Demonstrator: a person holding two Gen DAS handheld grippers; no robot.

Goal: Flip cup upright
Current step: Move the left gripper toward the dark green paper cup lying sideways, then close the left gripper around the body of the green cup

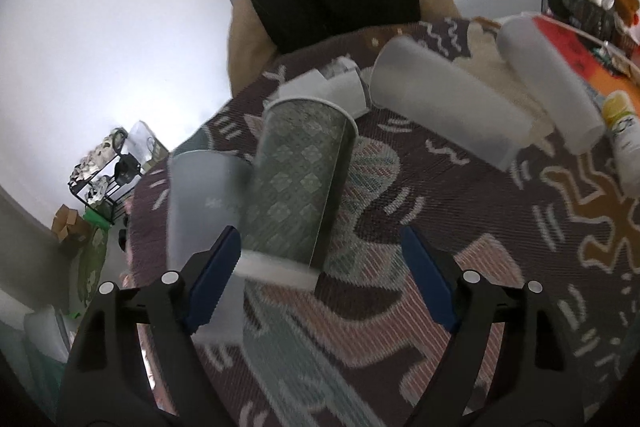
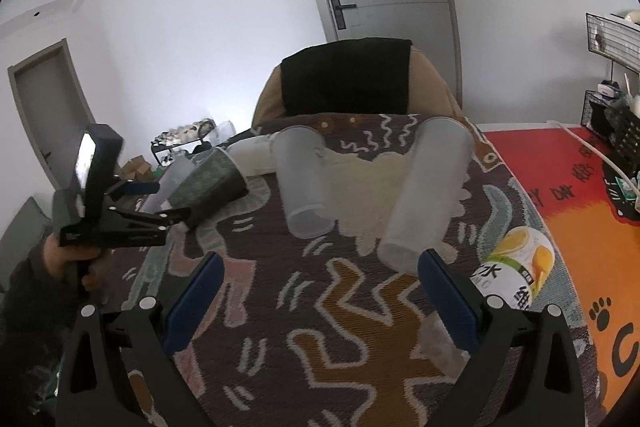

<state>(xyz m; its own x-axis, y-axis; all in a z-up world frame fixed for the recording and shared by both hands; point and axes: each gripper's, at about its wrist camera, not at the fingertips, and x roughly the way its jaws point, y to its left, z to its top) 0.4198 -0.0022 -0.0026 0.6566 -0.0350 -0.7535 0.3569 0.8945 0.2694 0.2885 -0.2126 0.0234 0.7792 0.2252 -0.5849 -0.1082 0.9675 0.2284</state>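
Note:
A dark green patterned paper cup (image 1: 298,183) lies on its side on the patterned rug-covered table (image 1: 460,227), its base toward my left gripper (image 1: 322,247). The gripper is open, with the cup's base just ahead between the blue fingers, nearer the left one (image 1: 218,267). In the right wrist view the cup (image 2: 212,187) lies at the left with the left gripper (image 2: 160,203) around its near end. My right gripper (image 2: 320,291) is open and empty above the table's middle.
Two frosted plastic cups (image 2: 304,187) (image 2: 428,195) lie on their sides at mid-table. A grey cup (image 1: 200,203) lies left of the green one, a white cup (image 1: 336,91) behind it. A yellow-printed cup (image 2: 516,267) lies at right. A chair (image 2: 348,83) stands beyond.

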